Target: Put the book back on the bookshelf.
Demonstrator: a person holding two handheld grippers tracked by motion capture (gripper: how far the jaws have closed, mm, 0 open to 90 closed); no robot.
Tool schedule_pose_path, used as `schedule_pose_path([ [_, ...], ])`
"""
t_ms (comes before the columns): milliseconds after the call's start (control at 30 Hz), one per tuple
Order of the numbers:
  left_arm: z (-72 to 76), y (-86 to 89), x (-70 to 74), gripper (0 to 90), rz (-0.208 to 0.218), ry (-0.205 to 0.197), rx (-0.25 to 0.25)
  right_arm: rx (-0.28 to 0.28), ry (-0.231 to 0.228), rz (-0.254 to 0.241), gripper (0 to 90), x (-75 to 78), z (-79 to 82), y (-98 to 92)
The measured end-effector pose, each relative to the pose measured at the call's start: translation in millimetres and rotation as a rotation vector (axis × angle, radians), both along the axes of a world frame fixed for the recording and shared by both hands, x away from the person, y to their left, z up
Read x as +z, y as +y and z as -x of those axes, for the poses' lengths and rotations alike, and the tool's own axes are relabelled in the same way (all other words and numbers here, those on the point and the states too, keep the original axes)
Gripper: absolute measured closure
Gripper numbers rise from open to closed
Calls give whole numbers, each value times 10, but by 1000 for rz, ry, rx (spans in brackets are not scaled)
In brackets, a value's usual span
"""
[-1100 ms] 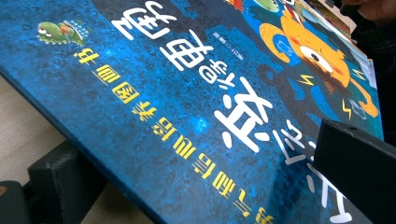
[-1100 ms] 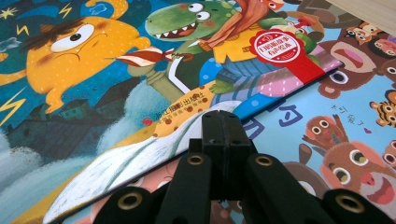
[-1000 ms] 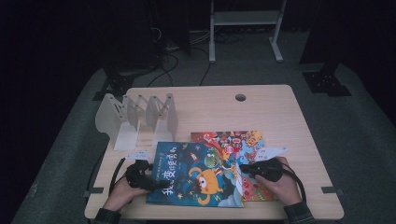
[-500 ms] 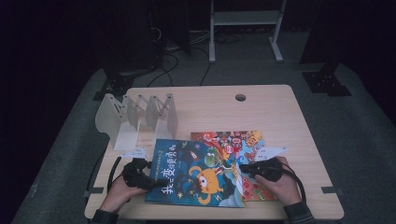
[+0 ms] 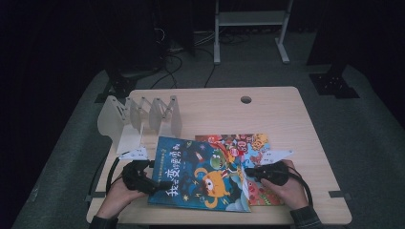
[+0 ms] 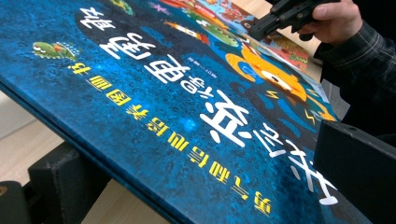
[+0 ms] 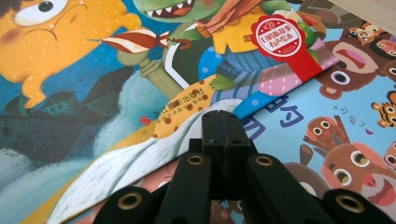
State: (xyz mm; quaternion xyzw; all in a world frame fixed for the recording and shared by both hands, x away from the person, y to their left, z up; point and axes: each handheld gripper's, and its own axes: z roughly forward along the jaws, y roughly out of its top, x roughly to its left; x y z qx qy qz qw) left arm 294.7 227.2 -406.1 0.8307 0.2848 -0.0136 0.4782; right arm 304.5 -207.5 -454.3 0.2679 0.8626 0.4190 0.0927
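at table's near edge | left tongs (image 5: 160, 183) clamp blue book (image 5: 200, 174) edge | right tongs (image 5: 248, 172) clenched, resting on it

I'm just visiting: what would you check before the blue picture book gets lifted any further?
1. Left hand-held gripper straddles the blue book edge: ok.
2. Its pads pressing firmly: cannot tell.
3. Right hand-held gripper shut, pressing where the two books overlap: ok.
4. Second book free of the blue one: not ok, the blue book overlaps it.
5. Accordion rack standing upright: ok.
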Motion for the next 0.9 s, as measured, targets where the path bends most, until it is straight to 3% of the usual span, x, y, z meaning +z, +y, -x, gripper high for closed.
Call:
schedule_pose_path([
  [333, 50, -91, 248, 0, -26, -35, -17, 8, 1, 4, 893, 4, 10, 3],
  [533, 5, -123, 344, 0, -39, -31, -15, 30, 3, 7, 893, 6, 33, 9],
  [900, -81, -226, 605, 0, -52, -42, -55, 71, 8, 13, 893, 12, 85, 14],
])
